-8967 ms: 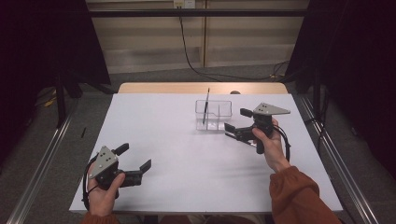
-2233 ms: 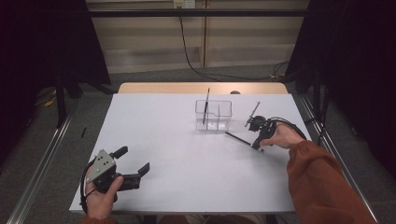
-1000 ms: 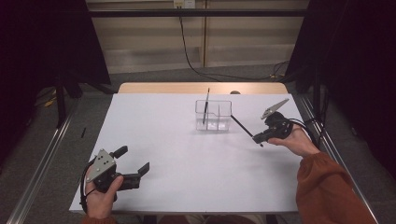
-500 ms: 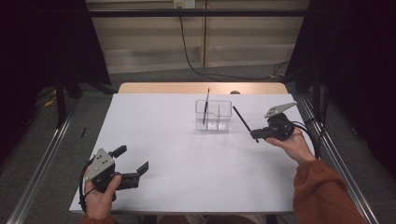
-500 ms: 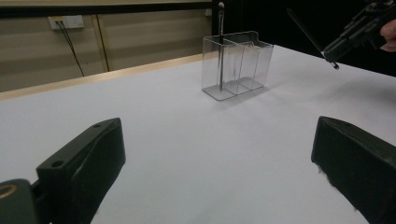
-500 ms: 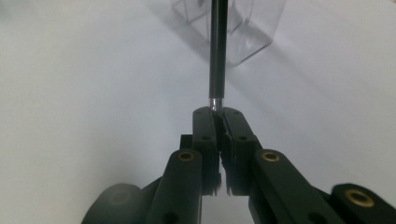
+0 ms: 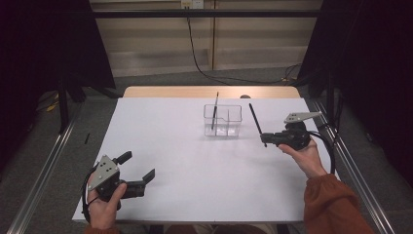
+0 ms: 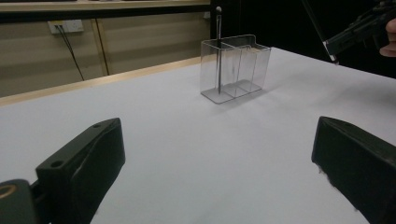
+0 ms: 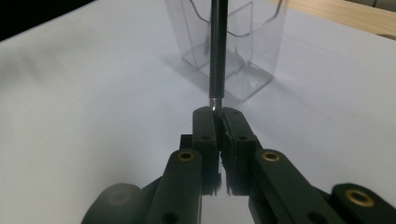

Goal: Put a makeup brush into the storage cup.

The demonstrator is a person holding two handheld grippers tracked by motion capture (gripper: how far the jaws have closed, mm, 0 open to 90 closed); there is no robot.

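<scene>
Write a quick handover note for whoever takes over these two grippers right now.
Right gripper: shut on a black pen, held by its lower end above the table, pen slanting up beside the clear divided holder.
Left gripper: open, holding nothing, resting near the front left of the white table.
Done: one pen already stands in the holder's left compartment.
Left: bring the held pen over the holder, probably lower it into a compartment, then release.
</scene>
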